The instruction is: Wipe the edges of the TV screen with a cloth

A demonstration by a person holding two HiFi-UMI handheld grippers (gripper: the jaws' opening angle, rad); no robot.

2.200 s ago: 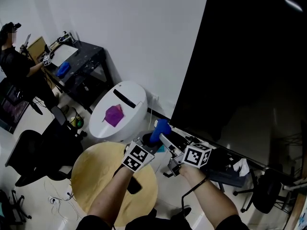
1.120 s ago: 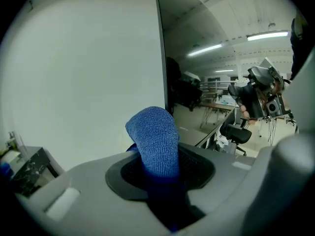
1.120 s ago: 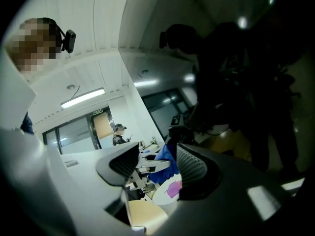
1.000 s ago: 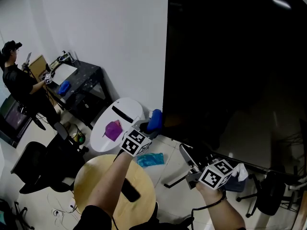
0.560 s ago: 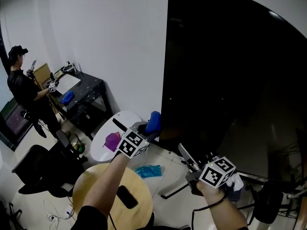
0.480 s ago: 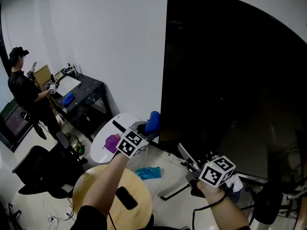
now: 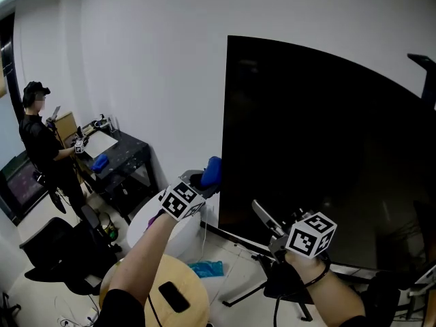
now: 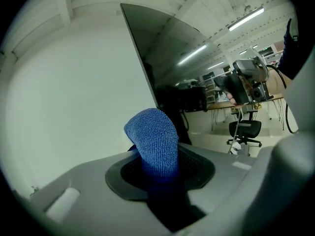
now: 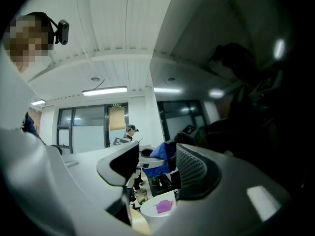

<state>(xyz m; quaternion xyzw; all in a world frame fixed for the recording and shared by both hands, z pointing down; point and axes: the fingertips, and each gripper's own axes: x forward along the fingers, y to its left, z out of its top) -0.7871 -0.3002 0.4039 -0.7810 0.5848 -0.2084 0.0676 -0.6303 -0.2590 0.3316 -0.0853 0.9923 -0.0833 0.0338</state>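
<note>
The big black TV screen point(image 7: 320, 155) fills the right of the head view, its left edge point(image 7: 226, 128) running straight up the white wall. My left gripper point(image 7: 203, 182) is shut on a blue cloth point(image 7: 212, 172) right beside the lower part of that edge. In the left gripper view the cloth point(image 8: 153, 142) sticks up from between the jaws, with the TV's edge point(image 8: 142, 63) just behind it. My right gripper point(image 7: 262, 216) hangs in front of the screen's lower middle, open and holding nothing. The right gripper view looks through that gripper's point(image 9: 157, 168) gap at the cloth point(image 9: 161, 156).
A round wooden table point(image 7: 146, 305) with a black phone point(image 7: 170, 296) stands below my left arm. A teal rag point(image 7: 206, 269) lies on the floor by a white round bin point(image 7: 143, 225). At the far left, a person point(image 7: 41, 142) stands beside a black desk point(image 7: 122, 152).
The two grippers were close together low under the screen; the left has carried the cloth to the TV's left edge, the right has moved off to the right. The view has tilted up.
</note>
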